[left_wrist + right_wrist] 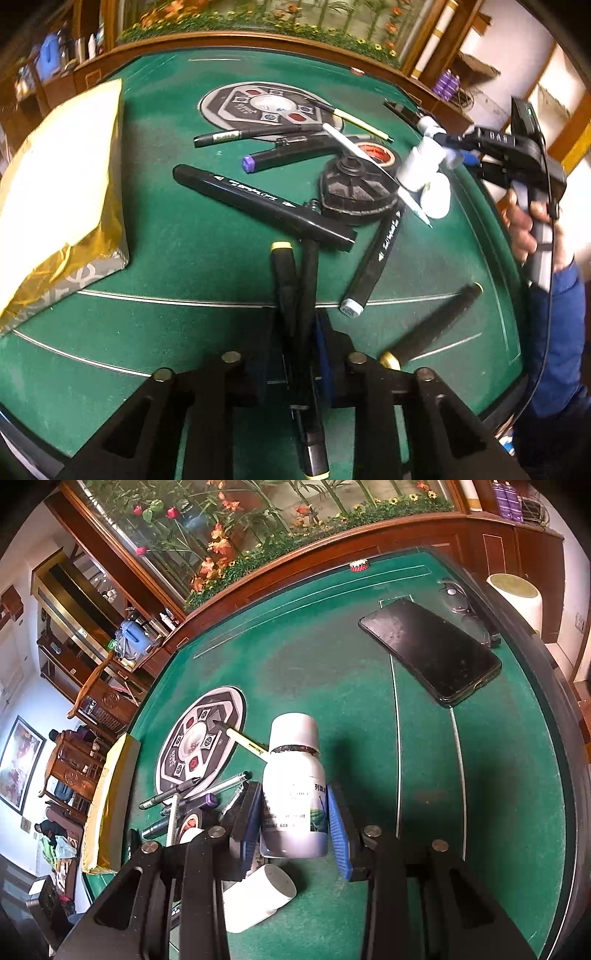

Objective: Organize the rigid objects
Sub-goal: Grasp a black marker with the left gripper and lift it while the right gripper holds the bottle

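- Room: dark wood panelling and shelving; a glazed flower display (229, 535) runs behind the far edge of the counter; a framed picture (20, 762) hangs on the white wall at left in the right wrist view.
- Counter (177, 229): green felt with pale inlaid lines and a round grey centre plate (266, 107).
- Gold-wrapped box (62, 184): lies on the felt at left in the left wrist view, apart from the pens.
- Black phone (430, 650): flat, screen up, near the far right rim; spectacles (469, 616) just beyond it.
- Right gripper (291, 819): blue pads pinch a white bottle (293, 794), upright and lifted clear of the felt. A person's hand (524, 229) with a blue sleeve holds the handle.
- White cylinder (258, 897): on its side below that bottle.
- Black fan-shaped holder (354, 192): amid the clutter, red tape roll (375, 153) just behind it.
- Left gripper (295, 347): pressed onto two black markers (306, 291), held side by side, tips forward.
- Loose markers (258, 203): scattered, some overlapping, between the centre plate and the left gripper.
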Demonstrator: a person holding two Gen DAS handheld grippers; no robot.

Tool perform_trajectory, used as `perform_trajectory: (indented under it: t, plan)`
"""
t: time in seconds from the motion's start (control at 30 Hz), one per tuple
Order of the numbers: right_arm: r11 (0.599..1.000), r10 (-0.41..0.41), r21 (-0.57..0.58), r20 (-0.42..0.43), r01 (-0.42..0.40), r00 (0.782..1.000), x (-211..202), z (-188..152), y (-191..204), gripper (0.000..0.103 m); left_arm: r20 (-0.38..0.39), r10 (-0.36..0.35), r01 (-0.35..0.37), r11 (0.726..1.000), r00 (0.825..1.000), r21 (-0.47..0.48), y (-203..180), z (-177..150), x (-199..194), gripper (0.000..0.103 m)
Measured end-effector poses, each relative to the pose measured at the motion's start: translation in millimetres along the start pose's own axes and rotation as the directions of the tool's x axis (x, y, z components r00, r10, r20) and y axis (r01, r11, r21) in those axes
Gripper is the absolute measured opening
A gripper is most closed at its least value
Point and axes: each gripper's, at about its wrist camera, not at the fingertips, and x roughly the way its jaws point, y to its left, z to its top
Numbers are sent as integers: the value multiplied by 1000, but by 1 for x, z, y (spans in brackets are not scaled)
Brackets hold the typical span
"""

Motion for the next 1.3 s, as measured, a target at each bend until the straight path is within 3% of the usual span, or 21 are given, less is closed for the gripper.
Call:
perform_trajectory:
  t: [0.23,0.73,0.8,0.93,1.13,1.3]
  plan:
    - [1000,3,-5,1,-3,1000,1,0,0,33,37,37,-39,998,999,51,-7,2,5,27]
    - [1000,-1,-8,-1,1,1000,3,-1,1,33,43,5,-9,995,999,99,-18,10,13,25]
    - [1000,0,-5,0,0,1000,3,-1,1,33,45,1,-6,994,999,108,-19,9,14,28]
    - [1000,4,-12,-1,-4,1000,3,-1,4,33,27,-48,44,993,998,113,-24,10,14,59]
    - [1000,1,-12,-2,-1,1000,3,-1,3,33,7,22,-23,980,1000,197,-34,-1,3,56]
    - [1000,4,-12,3,-4,1000,1,-2,4,33,39,18,-24,988,999,154,-16,-11,-18,57]
